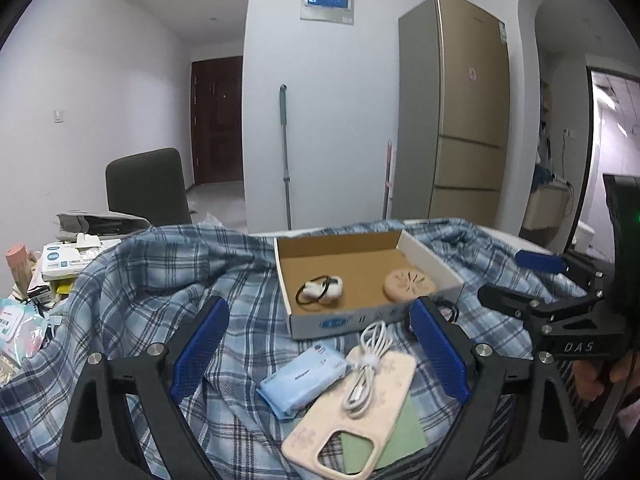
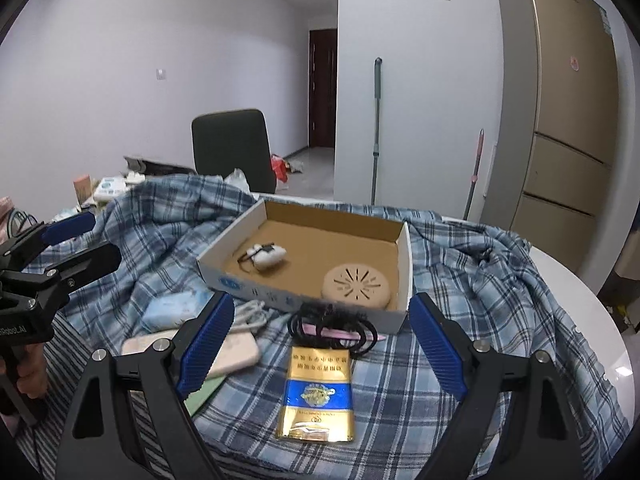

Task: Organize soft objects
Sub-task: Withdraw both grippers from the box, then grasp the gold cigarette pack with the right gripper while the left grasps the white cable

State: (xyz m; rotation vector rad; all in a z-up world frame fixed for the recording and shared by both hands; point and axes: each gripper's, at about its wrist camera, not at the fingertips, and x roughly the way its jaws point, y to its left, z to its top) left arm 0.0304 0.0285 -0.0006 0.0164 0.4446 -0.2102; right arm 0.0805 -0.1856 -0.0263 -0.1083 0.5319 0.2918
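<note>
- Landmark: shallow white cardboard box with brown inside (image 1: 430, 258), on blue plaid cloth (image 1: 160, 272). A white pouch ringed by a black hair tie (image 1: 320, 289) and a round beige slotted pad (image 1: 409, 285) lie inside.
- Left gripper (image 1: 320, 348): jaws spread, empty, in front of the box over a pale blue tissue pack (image 1: 302, 382), pink phone case (image 1: 352, 408) and coiled white cable (image 1: 370, 364).
- Right gripper (image 2: 322, 344): jaws spread, empty, over a bundle of black hair ties (image 2: 332, 324) touching the box's front wall; gold-and-blue foil packet (image 2: 316, 394) nearer the camera.
- Step, judged: approach for a pick. Next: choose one soft item, lower, close, carry into the box.
- What the hair ties wrap, possibly a pink stick, is unclear.
</note>
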